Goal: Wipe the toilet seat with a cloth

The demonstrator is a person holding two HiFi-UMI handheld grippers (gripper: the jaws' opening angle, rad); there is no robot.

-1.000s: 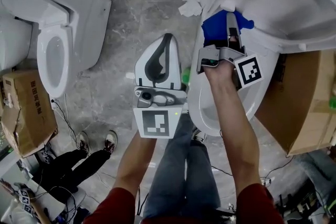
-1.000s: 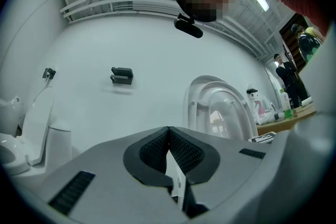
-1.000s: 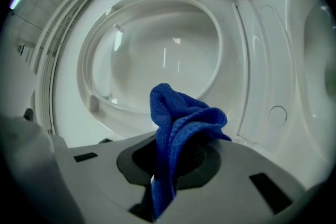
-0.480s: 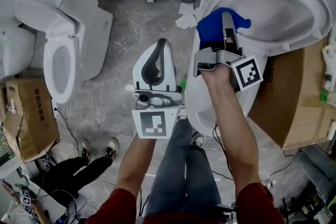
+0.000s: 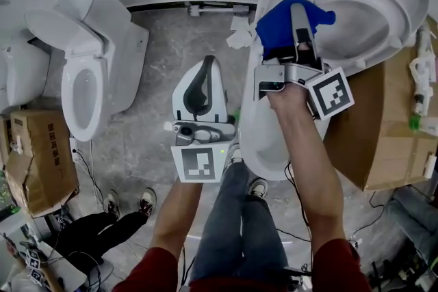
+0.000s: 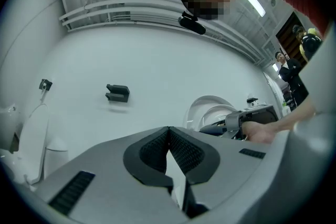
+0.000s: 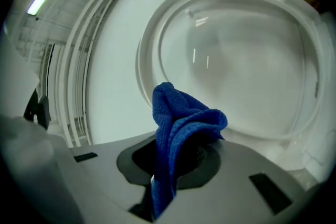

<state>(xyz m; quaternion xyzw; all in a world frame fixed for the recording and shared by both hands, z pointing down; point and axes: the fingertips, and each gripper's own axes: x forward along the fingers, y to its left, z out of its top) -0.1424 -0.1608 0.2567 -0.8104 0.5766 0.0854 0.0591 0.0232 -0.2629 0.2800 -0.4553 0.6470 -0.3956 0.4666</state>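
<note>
Floor (image 5: 164,78): grey marbled stone, meeting a white wall. Standing on it: left toilet (image 5: 89,72) with its lid up, right toilet (image 5: 270,140). Left cardboard box (image 5: 37,161) at far left; right cardboard box (image 5: 383,126) just beside the right toilet. Crumpled white paper (image 5: 239,34) by the wall. A thin cable (image 5: 83,162) trails near the left box.

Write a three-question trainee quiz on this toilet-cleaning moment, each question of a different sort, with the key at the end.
1. Multiple choice: what is clamped in the right gripper?
A) a blue cloth
B) a yellow sponge
C) nothing
2. True or false: the left gripper has its jaws together with nothing between them.
3. Fill in: in the head view, to the right of the toilet bowl nearest the person stands a brown ____.

Key:
1. A
2. True
3. cardboard box
</note>
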